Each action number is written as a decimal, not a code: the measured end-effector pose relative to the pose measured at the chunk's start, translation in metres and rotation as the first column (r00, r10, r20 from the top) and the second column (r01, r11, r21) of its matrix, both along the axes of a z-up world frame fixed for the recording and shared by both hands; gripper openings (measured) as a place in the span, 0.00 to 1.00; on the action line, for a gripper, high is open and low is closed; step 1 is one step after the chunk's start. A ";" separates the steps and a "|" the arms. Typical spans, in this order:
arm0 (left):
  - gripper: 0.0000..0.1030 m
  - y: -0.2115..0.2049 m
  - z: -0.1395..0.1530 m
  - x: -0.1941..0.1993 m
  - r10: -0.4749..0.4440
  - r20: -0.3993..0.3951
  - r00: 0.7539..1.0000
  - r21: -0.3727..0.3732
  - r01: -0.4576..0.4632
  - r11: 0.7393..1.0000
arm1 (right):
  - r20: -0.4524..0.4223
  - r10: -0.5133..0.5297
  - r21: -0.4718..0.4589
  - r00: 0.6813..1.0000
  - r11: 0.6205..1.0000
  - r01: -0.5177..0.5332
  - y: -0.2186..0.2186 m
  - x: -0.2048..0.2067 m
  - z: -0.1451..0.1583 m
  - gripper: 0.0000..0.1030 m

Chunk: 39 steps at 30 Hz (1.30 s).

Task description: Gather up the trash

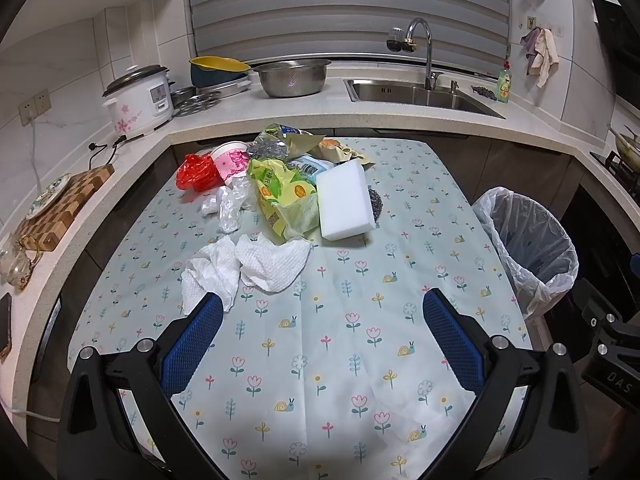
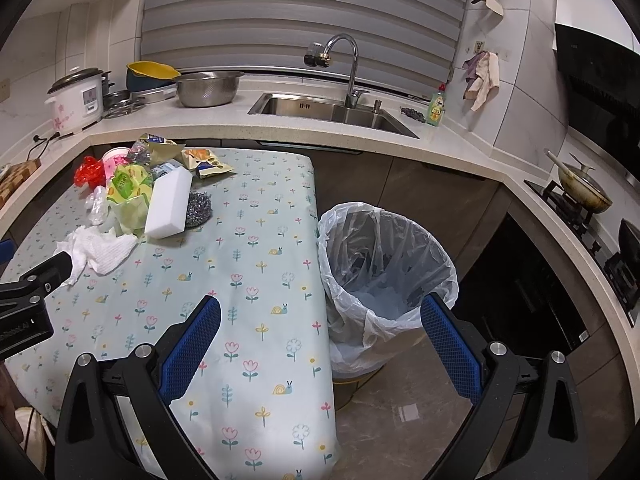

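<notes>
Left wrist view: one crumpled paper towel [image 1: 248,268], one white sponge block [image 1: 346,200], one lined bin [image 1: 528,248] beside the table; left gripper [image 1: 322,312] spread wide, empty; right gripper [image 2: 320,314] likewise.

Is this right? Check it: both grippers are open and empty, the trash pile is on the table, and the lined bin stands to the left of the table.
One detail is wrong. The lined bin stands to the right of the table, as the right wrist view shows. The rest holds: left gripper and right gripper are open and empty, and the trash pile is on the table.
</notes>
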<state>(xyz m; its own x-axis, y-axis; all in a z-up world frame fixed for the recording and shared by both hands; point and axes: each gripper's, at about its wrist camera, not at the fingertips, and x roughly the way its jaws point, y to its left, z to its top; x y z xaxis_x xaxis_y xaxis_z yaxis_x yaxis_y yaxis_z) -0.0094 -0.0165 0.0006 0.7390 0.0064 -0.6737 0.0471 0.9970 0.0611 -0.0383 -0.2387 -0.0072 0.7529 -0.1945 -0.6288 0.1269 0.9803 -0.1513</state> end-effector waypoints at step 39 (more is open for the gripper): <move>0.93 0.045 -0.012 0.027 0.043 -0.050 0.998 -0.091 -0.047 0.995 | 0.002 0.003 -0.001 1.000 1.000 -0.003 0.017 0.016 -0.004 0.93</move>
